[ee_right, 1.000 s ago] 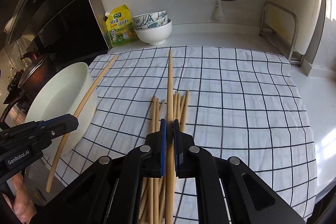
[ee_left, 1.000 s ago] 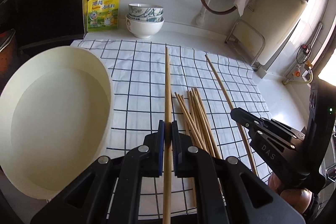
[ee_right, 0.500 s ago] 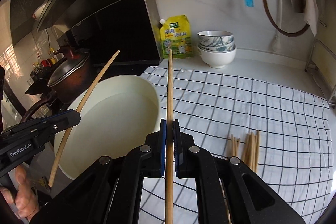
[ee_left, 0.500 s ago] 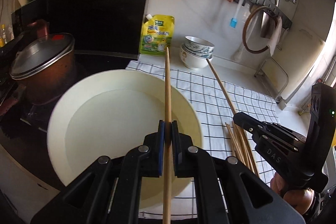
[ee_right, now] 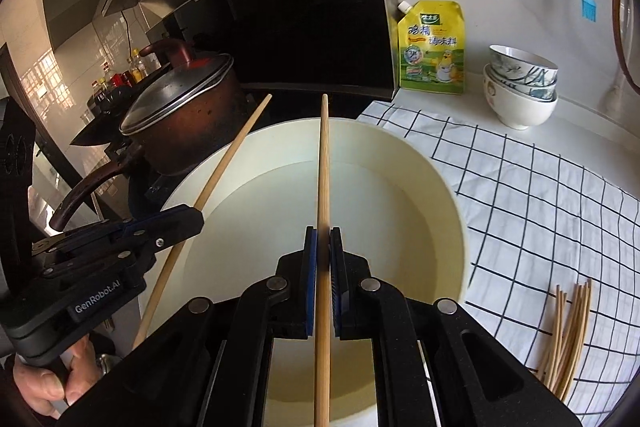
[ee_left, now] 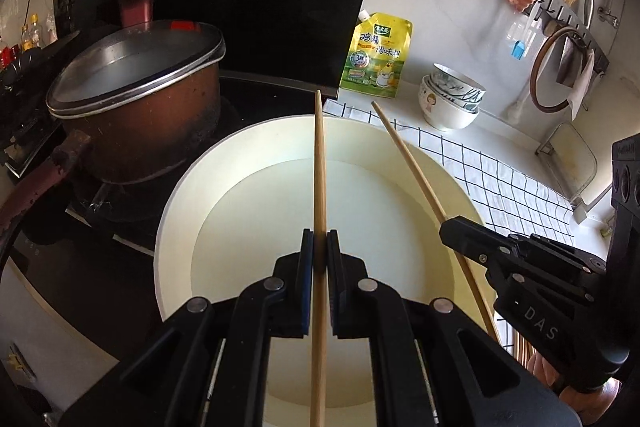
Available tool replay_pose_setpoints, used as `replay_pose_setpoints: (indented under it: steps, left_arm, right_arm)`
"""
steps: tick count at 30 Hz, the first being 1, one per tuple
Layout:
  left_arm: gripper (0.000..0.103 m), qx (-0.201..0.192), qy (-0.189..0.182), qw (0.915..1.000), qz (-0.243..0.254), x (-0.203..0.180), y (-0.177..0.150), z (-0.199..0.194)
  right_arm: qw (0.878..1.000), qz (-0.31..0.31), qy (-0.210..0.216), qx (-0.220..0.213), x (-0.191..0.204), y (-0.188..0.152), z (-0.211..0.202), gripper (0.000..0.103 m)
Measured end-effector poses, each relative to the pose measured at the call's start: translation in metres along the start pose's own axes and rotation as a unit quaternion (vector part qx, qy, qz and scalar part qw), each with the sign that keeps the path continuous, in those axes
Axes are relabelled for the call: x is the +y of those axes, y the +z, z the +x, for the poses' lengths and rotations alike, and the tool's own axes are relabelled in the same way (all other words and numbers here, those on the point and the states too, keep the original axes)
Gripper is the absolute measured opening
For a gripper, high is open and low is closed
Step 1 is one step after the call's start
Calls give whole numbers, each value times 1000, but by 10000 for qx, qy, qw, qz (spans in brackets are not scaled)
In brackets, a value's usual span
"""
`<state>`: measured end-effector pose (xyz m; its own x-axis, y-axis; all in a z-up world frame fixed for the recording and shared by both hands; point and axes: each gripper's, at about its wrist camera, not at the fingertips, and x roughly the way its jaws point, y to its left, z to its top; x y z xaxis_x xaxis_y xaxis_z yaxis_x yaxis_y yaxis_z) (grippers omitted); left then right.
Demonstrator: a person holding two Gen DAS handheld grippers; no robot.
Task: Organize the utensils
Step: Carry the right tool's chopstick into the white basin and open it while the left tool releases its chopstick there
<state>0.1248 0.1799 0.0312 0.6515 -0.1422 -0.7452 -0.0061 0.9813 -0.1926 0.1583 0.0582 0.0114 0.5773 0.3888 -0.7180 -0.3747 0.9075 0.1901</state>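
Wooden chopsticks are the matter here — 2 of them are held over a wide cream basin (ee_left: pixel 176 211), 1 in each gripper. In the left wrist view the left gripper (ee_left: pixel 319 251) has its blue-padded jaws pressed together on a chopstick (ee_left: pixel 319 163) that runs straight away from the camera, its far tip reaching past the basin's far rim toward the black stove panel. To its right in that view the right gripper (ee_left: pixel 450 227) comes in from the right edge, clamped on a second chopstick (ee_left: pixel 408 155) that slants up and left across the basin. The right wrist view shows that second chopstick pinched between the right gripper's jaws and pointing straight ahead, with the left gripper at the near left, a hand (ee_right: pixel 44 383) wrapped round its handle. The basin looks empty inside, its floor pale and bare. It sits at the left edge of a white cloth with a black grid (ee_right: pixel 540 195); a loose bundle of chopsticks (ee_right: pixel 568 339) lies on that cloth at the near right, well apart from the basin. Left of the basin stands a brown lidded pot (ee_left: pixel 136 99) on the stove. Against the far wall are a yellow seasoning pouch (ee_left: pixel 378 57) and, to its right, stacked bowls (ee_left: pixel 450 99).
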Motion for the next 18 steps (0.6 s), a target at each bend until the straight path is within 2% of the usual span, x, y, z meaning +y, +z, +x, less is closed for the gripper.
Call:
replay_pose_setpoints:
  steps: [7,16,17,18]
  left_arm:
    - [7,310,-15,9995,-55,14,-2,30]
    - [8,558,-25,9984,-123,20,-6,49]
    - [9,541,2,9985,-126,21,-6,48]
    - [16,514,33,9986,-124,22,-6,47]
  right_arm:
    - [9989,90,-11,468,5,3,42,6]
    - [9971,216,-147,720,-8,-4,55,6]
    - [9971,229,-155,703,-10,-3,55,7]
    - [9973,229,-167,671,-11,-3,53,7]
